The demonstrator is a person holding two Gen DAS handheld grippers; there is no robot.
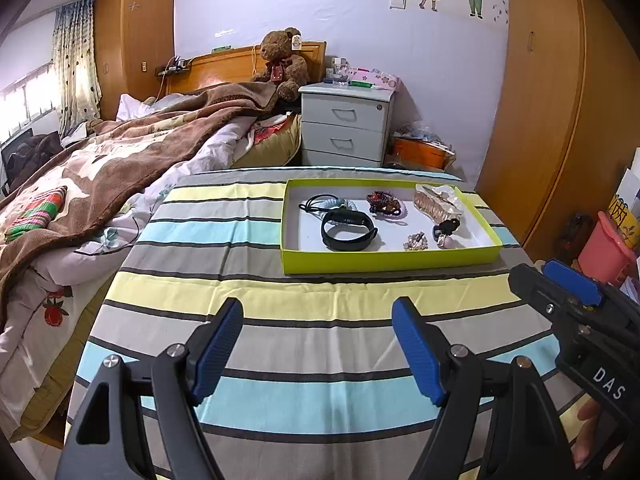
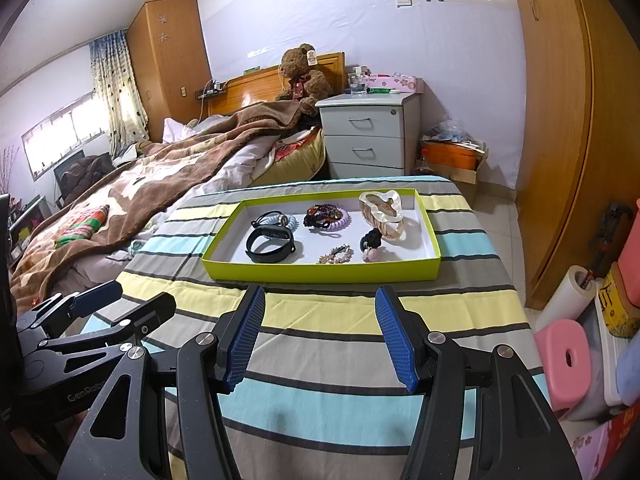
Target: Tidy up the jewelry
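A shallow lime-green tray [image 1: 384, 261] [image 2: 320, 270] stands on the striped cloth, far middle. Inside lie a black wristband [image 1: 347, 234] [image 2: 269, 244], a pale blue coil tie with black cord [image 1: 329, 204] [image 2: 276, 220], a dark bead bundle on a purple coil [image 1: 385, 202] [image 2: 327, 215], a clear-and-amber hair claw [image 1: 438, 202] [image 2: 382, 212], a small gold bracelet [image 1: 416, 241] [image 2: 336, 254] and a black tie with a pink bead [image 1: 446, 230] [image 2: 372, 244]. My left gripper [image 1: 318, 312] is open and empty, near the cloth's front. My right gripper [image 2: 320, 300] is open and empty, short of the tray.
The striped tablecloth [image 1: 304, 344] [image 2: 320, 336] covers the table. A bed with a brown blanket [image 1: 120, 160] lies left. A grey drawer unit [image 1: 344, 124] stands behind. A wooden wardrobe [image 2: 560, 140], pink stool [image 2: 568, 356] and boxes sit right.
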